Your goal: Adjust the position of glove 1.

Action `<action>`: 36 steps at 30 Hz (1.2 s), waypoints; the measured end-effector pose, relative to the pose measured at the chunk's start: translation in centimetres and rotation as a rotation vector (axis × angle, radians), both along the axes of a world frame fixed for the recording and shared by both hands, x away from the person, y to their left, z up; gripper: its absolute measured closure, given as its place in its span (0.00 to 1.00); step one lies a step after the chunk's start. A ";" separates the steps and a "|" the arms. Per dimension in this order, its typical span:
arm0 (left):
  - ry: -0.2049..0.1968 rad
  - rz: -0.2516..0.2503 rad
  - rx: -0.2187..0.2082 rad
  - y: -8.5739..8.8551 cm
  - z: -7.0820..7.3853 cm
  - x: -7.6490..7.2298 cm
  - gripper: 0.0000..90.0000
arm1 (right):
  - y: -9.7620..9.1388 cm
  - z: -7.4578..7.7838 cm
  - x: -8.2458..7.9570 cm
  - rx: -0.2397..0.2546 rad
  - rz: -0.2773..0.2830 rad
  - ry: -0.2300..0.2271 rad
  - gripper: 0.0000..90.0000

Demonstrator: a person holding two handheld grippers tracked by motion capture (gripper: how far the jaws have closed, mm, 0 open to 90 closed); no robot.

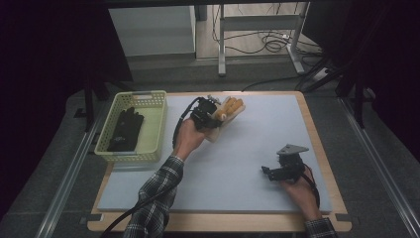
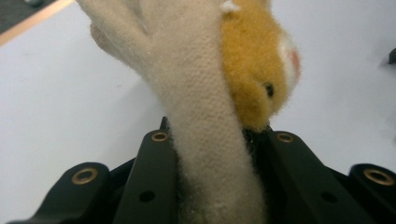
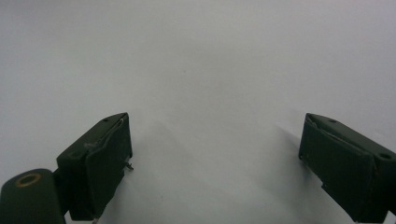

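A cream knitted glove (image 1: 229, 110) with fuzzy orange fingers hangs just above the white mat at the far middle, in my left gripper (image 1: 214, 119). In the left gripper view the cream fabric (image 2: 201, 70) runs up between the two black jaws, and my left gripper (image 2: 215, 136) is shut on it. An orange plush part with a small dark eye (image 2: 254, 65) sits to the right of the fabric. My right gripper (image 1: 268, 172) rests low over the mat at the front right. It is open (image 3: 215, 154), with bare white mat between its pads.
A pale yellow basket (image 1: 133, 94) stands at the mat's left edge with a black glove (image 1: 126, 130) lying in it. The white mat (image 1: 237, 163) covers the wooden table (image 1: 317, 144). Dark floor, table legs and cables lie beyond the far edge.
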State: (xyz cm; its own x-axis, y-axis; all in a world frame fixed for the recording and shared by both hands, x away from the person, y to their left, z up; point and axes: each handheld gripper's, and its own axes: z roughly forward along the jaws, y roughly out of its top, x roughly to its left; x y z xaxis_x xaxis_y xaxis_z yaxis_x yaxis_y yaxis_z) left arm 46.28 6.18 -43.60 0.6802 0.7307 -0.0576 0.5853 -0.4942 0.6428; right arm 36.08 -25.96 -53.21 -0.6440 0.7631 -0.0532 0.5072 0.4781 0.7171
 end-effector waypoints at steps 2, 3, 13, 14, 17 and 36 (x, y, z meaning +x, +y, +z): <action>-0.001 0.018 -0.004 0.9 0.4 -0.1 0.81 | 0.0 0.0 0.0 0.000 0.000 0.000 0.11; -0.006 0.022 0.006 1.6 0.6 -0.2 0.81 | 0.0 0.0 0.0 0.000 0.000 0.000 0.11; -0.021 0.126 0.008 7.1 2.0 -0.9 0.81 | 0.0 0.0 0.0 -0.001 -0.001 -0.001 0.11; -0.022 0.137 0.009 7.5 2.1 -1.0 0.81 | 0.0 0.0 0.0 -0.002 -0.001 -0.001 0.11; -0.024 0.180 0.013 9.6 2.4 -1.3 0.81 | 0.0 0.0 0.0 -0.002 -0.001 -0.002 0.11; -0.008 0.433 -0.034 22.2 2.0 -3.9 0.80 | 0.0 0.0 0.0 -0.002 -0.004 0.000 0.10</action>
State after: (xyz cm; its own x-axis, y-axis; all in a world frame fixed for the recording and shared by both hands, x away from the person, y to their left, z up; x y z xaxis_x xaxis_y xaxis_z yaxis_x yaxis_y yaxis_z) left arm 42.35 28.41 -41.58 0.3114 0.9467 -0.0824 0.7292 -0.1825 0.6595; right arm 36.06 -25.93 -53.21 -0.6412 0.7654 -0.0549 0.5087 0.4776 0.7163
